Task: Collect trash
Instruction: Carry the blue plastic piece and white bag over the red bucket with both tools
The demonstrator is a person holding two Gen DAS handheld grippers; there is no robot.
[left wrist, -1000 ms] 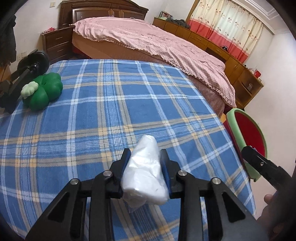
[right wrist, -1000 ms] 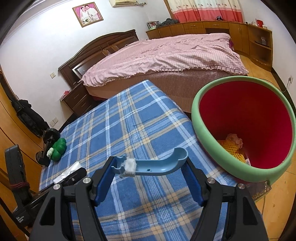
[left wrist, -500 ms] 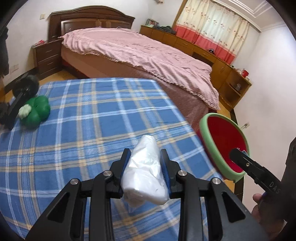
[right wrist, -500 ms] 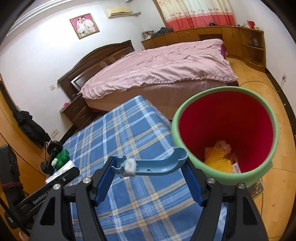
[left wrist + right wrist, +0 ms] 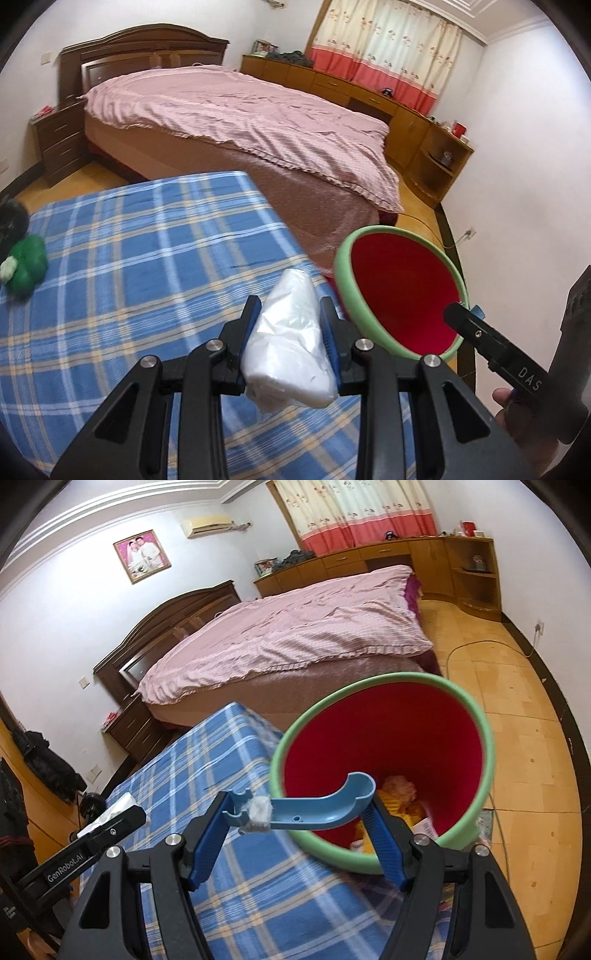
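1. Trash: a white plastic bag (image 5: 290, 345) is clamped in the left gripper (image 5: 289, 325) over the plaid cloth (image 5: 129, 266).
2. The right gripper (image 5: 299, 812) holds a blue plastic piece (image 5: 317, 806) above the bin (image 5: 476, 716), which seemingly contains yellow scraps (image 5: 397, 797).

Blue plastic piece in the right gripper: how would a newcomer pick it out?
Find the red bin with the green rim beside the blue plaid table. Spanning the right gripper in front of it is the blue plastic piece, a curved channel, hooked at one end, with a white wad near the other.
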